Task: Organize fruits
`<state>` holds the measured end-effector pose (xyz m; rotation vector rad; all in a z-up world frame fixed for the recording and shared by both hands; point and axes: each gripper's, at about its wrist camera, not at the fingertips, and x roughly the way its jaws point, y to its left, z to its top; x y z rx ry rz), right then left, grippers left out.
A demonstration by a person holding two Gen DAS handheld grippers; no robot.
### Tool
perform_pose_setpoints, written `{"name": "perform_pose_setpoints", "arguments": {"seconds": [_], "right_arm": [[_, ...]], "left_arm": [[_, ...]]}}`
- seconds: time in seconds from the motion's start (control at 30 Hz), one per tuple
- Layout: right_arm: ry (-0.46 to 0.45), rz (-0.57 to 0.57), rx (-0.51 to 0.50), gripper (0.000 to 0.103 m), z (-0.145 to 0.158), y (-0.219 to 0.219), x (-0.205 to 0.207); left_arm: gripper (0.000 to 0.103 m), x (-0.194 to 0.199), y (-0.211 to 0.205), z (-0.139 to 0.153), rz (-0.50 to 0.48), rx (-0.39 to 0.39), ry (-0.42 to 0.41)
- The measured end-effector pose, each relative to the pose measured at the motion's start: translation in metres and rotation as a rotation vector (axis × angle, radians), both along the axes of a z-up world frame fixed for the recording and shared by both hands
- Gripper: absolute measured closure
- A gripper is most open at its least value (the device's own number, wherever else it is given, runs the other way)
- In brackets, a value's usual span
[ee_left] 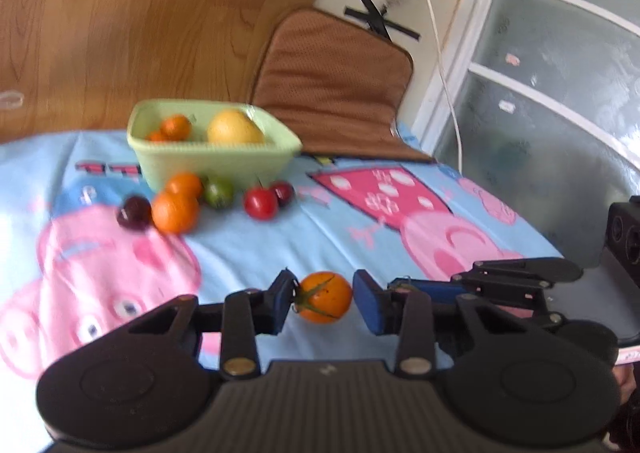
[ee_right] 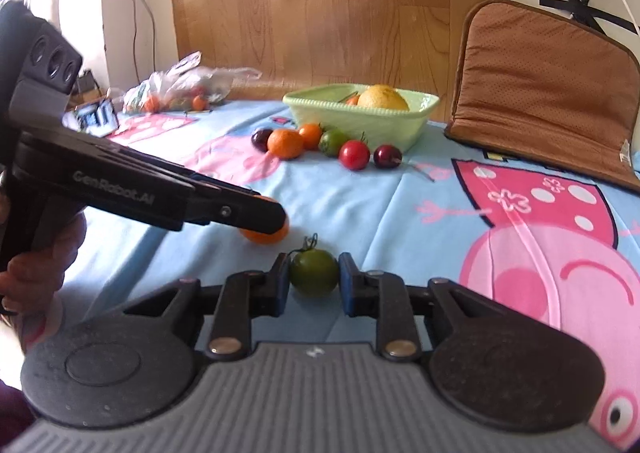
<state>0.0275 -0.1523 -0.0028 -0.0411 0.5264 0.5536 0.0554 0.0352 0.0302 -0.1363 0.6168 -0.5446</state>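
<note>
Across both frames lies a blue cartoon-pig cloth [ee_right: 360, 205]; wood panelling [ee_right: 320, 5] fills the top; left gripper [ee_left: 322, 299] pinches an orange tomato [ee_left: 325, 296], right gripper [ee_right: 314, 279] a green tomato [ee_right: 313, 272]

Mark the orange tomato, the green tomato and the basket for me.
orange tomato [ee_left: 325, 296]: left wrist view, middle of its skin.
green tomato [ee_right: 313, 272]: right wrist view, middle of its skin.
basket [ee_right: 360, 121]: right wrist view, front wall.

Two grippers, one green basket [ee_right: 416, 115], six loose fruits by it, one orange tomato [ee_left: 325, 297], one green tomato [ee_right: 314, 272].
</note>
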Motion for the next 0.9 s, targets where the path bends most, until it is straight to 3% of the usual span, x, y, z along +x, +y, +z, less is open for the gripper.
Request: {"name": "perform_pose_setpoints", "arguments": {"seconds": [0.03,0.23,0.33,0.43,0.53,0.6,0.73,0.83,0.9], "right_arm": [[-0.006,-0.002,0.026,0.075,0.006,0.000,0.010],[-0.087,-0.027,0.116,0.075,0.039,0.013,0.080],[-0.105,-0.047,0.106,0.075,0.039,0.024,0.114],[-0.066,-0.061,0.101,0.075,0.030,0.030,0.140],[-0.038,-0.058,0.149,0.074,0.027,0.020,0.137],[-0.038,-0.044,0.172,0.074,0.025,0.010,0.124],[-0.007,-0.034,0.194,0.075,0.015,-0.009,0.098],[0.037,-0.062,0.190,0.075,0.006,-0.020,0.086],[0.065,-0.061,0.191,0.075,0.000,-0.023,0.080]], "left_arm": [[0.076,0.008,0.004,0.007,0.011,-0.011,-0.008],[0.076,0.073,0.021,0.042,0.112,-0.027,-0.083],[0.076,0.108,0.025,0.041,0.167,-0.020,-0.071],[0.076,0.130,0.030,0.034,0.188,-0.047,-0.008],[0.075,0.115,0.034,0.037,0.150,-0.071,-0.035],[0.066,0.094,0.032,0.036,0.118,-0.045,-0.070],[0.055,0.057,0.018,0.018,0.032,-0.006,-0.043],[0.040,0.041,-0.006,-0.001,0.004,0.112,-0.046],[0.039,0.039,-0.022,-0.013,-0.017,0.195,-0.049]]}}
